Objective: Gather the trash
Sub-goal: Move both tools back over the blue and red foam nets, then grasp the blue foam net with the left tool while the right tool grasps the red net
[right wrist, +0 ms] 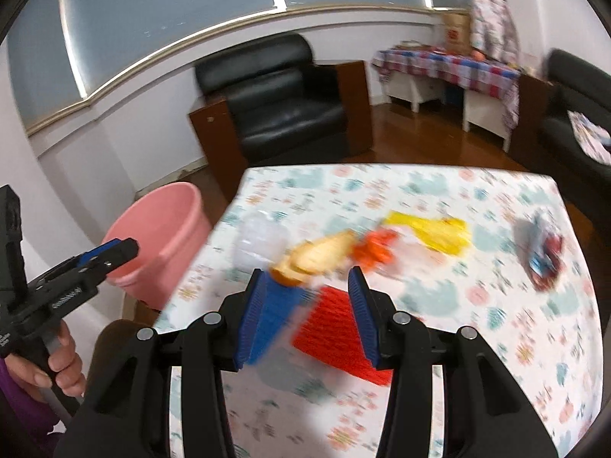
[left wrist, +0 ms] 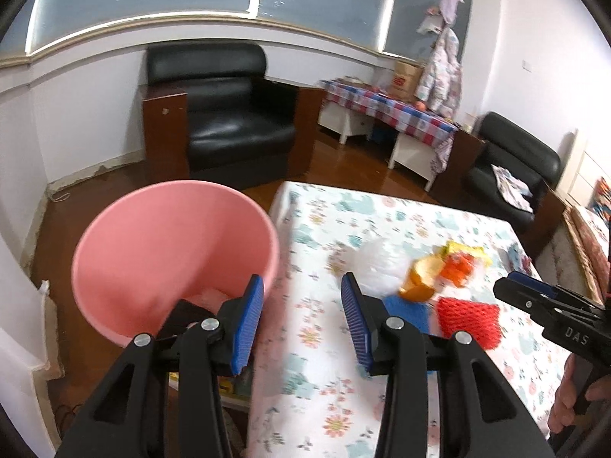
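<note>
A pile of trash lies on the flowered tablecloth [left wrist: 324, 381]: a clear plastic piece [left wrist: 378, 267], orange peel [left wrist: 422, 280], a yellow wrapper [left wrist: 467, 252], a red net [left wrist: 469, 320] and a blue piece [left wrist: 408, 311]. My left gripper [left wrist: 301, 324] is open and empty, between the pink bucket [left wrist: 172, 259] and the pile. My right gripper [right wrist: 309, 313] hovers open above the blue piece [right wrist: 278, 305] and red net [right wrist: 336, 328], touching neither. In the left wrist view the right gripper [left wrist: 513, 282] sits right of the pile. The right wrist view is blurred.
The pink bucket [right wrist: 164, 229] stands off the table's left edge, something pale inside. A hand [right wrist: 61, 362] holds the left gripper [right wrist: 114, 252]. A blue and red wrapper [right wrist: 544, 259] lies far right. A black armchair [left wrist: 229, 114] stands behind, a checked-cloth table [left wrist: 385, 110] at the back right.
</note>
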